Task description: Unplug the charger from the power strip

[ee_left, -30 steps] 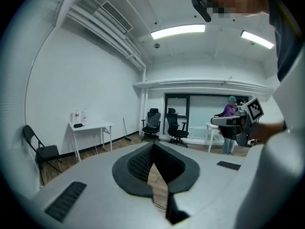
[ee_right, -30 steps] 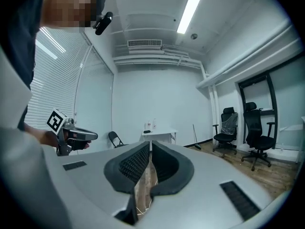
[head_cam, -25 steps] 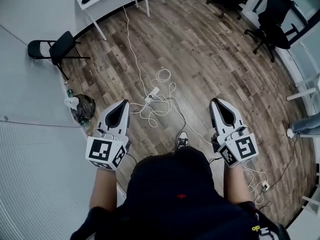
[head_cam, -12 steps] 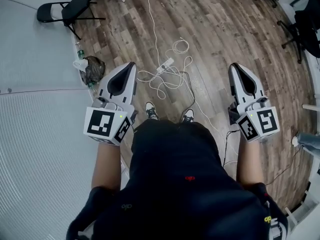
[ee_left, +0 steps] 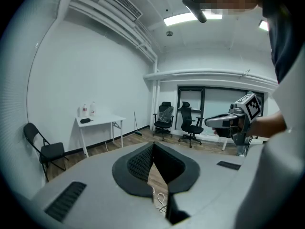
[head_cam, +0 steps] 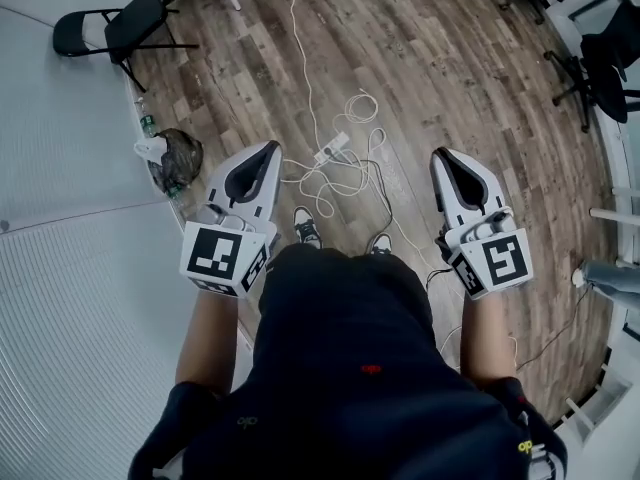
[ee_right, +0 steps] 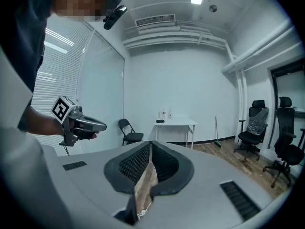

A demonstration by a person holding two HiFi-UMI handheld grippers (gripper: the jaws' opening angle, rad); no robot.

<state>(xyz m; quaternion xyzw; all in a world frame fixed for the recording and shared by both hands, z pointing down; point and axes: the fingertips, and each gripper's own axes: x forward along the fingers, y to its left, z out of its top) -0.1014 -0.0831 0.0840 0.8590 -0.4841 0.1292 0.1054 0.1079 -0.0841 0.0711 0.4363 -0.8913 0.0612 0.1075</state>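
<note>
A white power strip (head_cam: pixel 333 149) is seen lying on the brown wood-plank floor (head_cam: pixel 450 58), in a tangle of white cables (head_cam: pixel 345 173). The charger is too small to be told apart on it. The strip is placed ahead of the person, between both grippers, nearer the left, touched by neither. The left gripper (head_cam: pixel 271 147) fingers are pressed together, tips meeting. The right gripper (head_cam: pixel 442 154) fingers are likewise closed. Both are held in the air, well apart from the strip.
</note>
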